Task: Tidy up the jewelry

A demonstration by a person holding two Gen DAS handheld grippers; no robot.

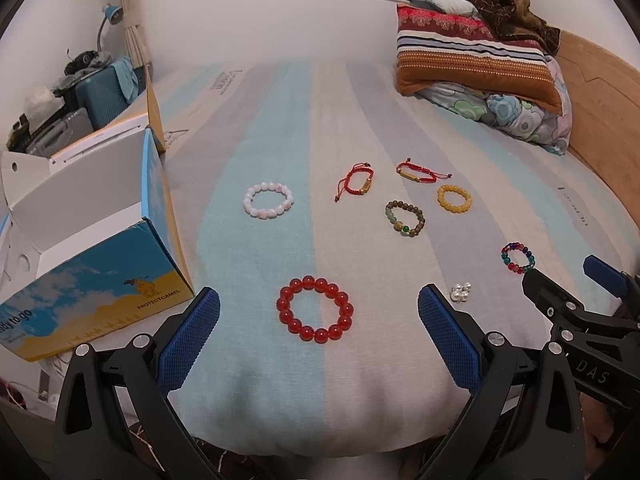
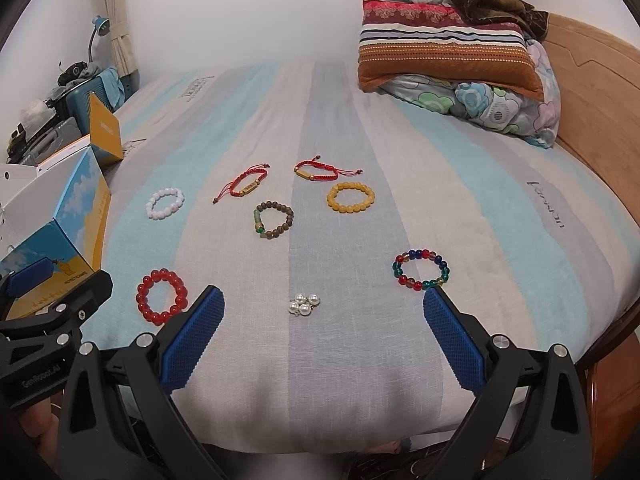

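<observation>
Several bracelets lie on the striped bedsheet (image 1: 320, 120). A red bead bracelet (image 1: 315, 309) lies between my open left gripper's (image 1: 318, 308) fingers; it also shows in the right wrist view (image 2: 161, 296). A pearl cluster (image 2: 304, 304) lies between my open right gripper's (image 2: 323, 306) fingers. A multicolour bead bracelet (image 2: 421, 269) touches the right fingertip (image 2: 436, 300). Farther off lie a white bracelet (image 1: 268, 200), two red cord bracelets (image 1: 357, 182) (image 1: 420, 173), a brown-green bracelet (image 1: 405, 218) and a yellow one (image 1: 454, 197). Both grippers are empty.
An open blue-and-yellow cardboard box (image 1: 96, 264) stands at the bed's left edge. Pillows and a blanket (image 1: 476, 52) are piled at the far right by a wooden headboard (image 1: 600, 92). A suitcase and clutter (image 1: 92, 92) sit beyond the box.
</observation>
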